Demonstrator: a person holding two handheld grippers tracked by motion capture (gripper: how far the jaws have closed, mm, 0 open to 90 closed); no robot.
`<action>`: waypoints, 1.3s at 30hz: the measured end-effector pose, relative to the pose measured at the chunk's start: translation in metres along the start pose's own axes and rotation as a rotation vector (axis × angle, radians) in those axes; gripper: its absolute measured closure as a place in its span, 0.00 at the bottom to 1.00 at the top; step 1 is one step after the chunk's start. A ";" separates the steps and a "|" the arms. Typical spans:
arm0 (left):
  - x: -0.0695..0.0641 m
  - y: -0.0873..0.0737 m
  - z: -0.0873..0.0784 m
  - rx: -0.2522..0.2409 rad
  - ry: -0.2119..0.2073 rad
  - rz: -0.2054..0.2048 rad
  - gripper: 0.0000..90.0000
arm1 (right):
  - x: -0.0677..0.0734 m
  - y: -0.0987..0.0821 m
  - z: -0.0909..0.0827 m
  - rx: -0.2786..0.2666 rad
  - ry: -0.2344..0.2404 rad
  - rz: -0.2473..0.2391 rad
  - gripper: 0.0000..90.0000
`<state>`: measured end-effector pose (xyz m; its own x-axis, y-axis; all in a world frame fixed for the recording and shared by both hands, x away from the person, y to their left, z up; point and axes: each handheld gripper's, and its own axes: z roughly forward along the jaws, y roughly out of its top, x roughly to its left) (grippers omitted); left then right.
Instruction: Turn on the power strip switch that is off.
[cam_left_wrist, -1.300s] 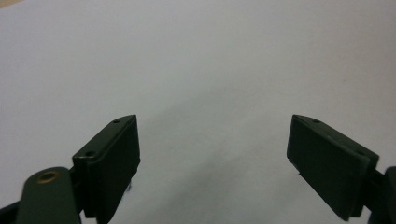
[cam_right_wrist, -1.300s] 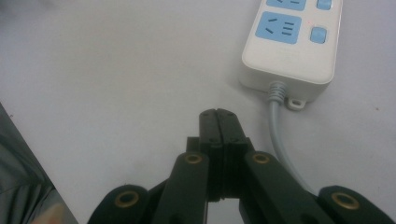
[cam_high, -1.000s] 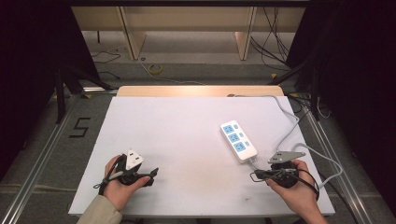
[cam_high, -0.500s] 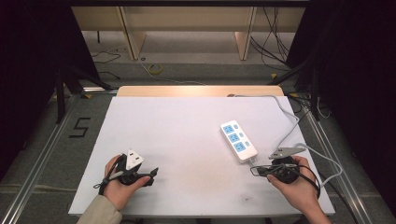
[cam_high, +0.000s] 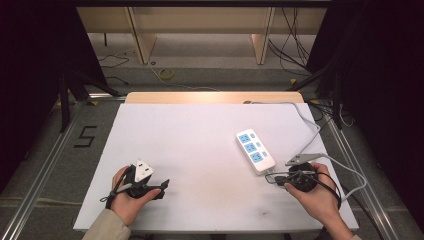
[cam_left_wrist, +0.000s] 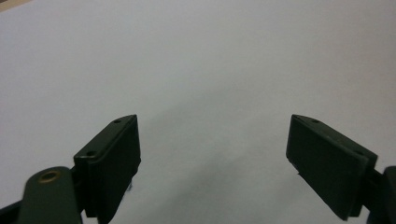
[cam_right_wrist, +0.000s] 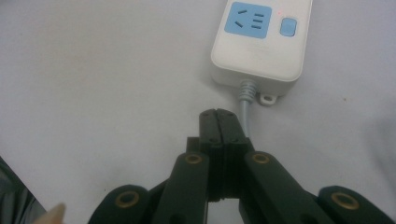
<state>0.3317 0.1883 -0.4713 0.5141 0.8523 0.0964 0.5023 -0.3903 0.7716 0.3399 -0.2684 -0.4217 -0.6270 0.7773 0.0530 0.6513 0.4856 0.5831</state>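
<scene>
The high view is sitting above the near edge of the white table (cam_high: 210, 145), looking forward and down, so it's taking in the whole top plus the floor and shelving behind it. The left gripper view is riding low, peering between its own spread jaws at bare tabletop (cam_left_wrist: 201, 60) from really close. The right gripper view is hovering close too, staring along its closed jaws at the cable end of the power strip (cam_right_wrist: 261, 42). That strip (cam_high: 255, 151) is also showing in the high view, right of centre, so those two are sharing that patch of table.
</scene>
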 end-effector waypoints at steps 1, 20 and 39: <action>0.000 0.000 0.000 0.000 0.000 0.000 0.19 | 0.000 0.001 0.000 0.003 0.001 0.003 1.00; 0.000 0.000 0.000 -0.002 0.004 0.000 0.20 | -0.004 0.017 0.004 0.022 -0.014 0.013 1.00; 0.000 0.000 0.000 -0.003 0.007 0.000 0.20 | -0.008 0.029 0.007 0.055 -0.007 0.023 1.00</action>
<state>0.3317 0.1884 -0.4709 0.5091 0.8547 0.1012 0.4999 -0.3894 0.7736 0.3670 -0.2574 -0.4105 -0.6088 0.7910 0.0605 0.6883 0.4886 0.5362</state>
